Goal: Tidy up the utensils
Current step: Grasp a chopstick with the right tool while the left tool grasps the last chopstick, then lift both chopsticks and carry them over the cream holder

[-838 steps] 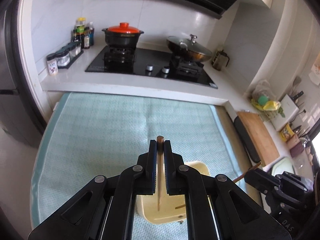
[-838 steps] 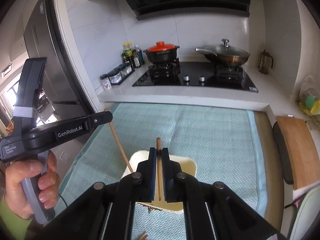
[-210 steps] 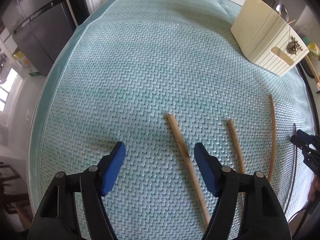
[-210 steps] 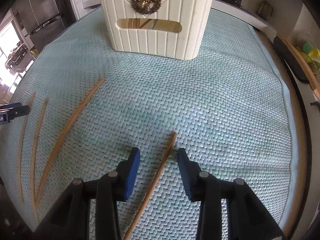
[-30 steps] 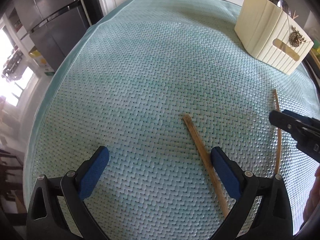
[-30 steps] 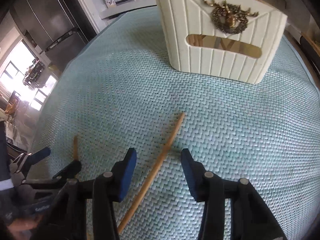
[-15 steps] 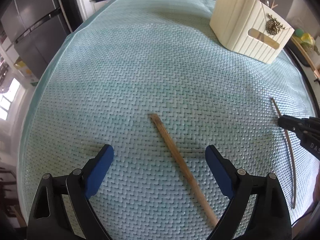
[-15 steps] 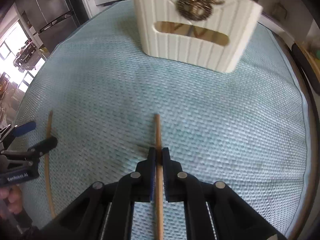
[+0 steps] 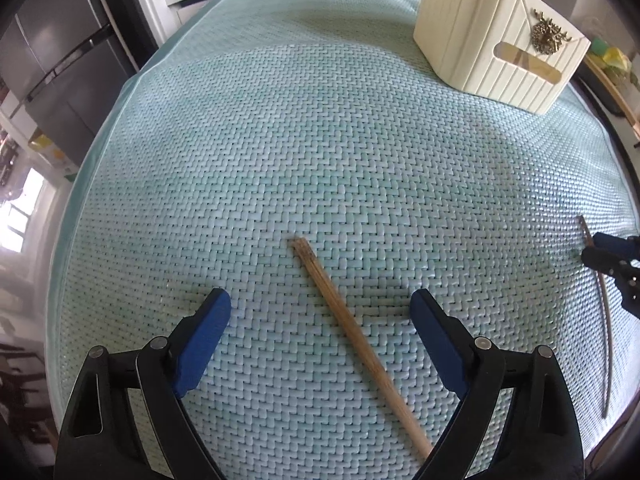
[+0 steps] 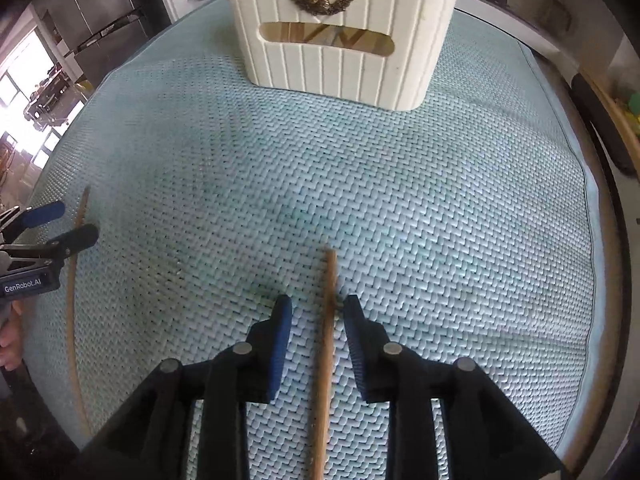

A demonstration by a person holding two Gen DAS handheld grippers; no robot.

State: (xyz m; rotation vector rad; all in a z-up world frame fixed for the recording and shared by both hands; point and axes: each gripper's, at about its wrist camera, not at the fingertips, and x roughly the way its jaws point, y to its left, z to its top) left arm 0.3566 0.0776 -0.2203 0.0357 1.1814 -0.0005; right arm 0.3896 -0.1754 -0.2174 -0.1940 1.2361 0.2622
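Observation:
On the teal woven mat (image 9: 320, 120), a wooden chopstick (image 9: 360, 344) lies slantwise between the wide-apart fingers of my left gripper (image 9: 318, 308). Its jaws are closing and neither pad touches the stick. In the right wrist view a second chopstick (image 10: 326, 340) lies lengthwise between the pads of my right gripper (image 10: 316, 308). Those jaws are opening; the stick rests on the mat close to the right pad. The cream utensil holder (image 10: 340, 40) with a gold crest stands at the far side, with chopsticks showing through its slot. My left gripper (image 10: 66, 222) appears at that view's left edge over its chopstick (image 10: 72, 312).
A dark fridge (image 9: 52, 60) stands beyond the mat's left edge. A wooden board (image 10: 616, 120) lies off the mat's right side. A hand (image 10: 8, 344) holds the left gripper. The right gripper (image 9: 612, 256) shows at the left wrist view's right edge.
Half a second ago my right gripper was shut on its chopstick; now its pads stand apart with the stick lying between them. The left gripper shifted so its chopstick sits more centrally, jaws slightly narrower.

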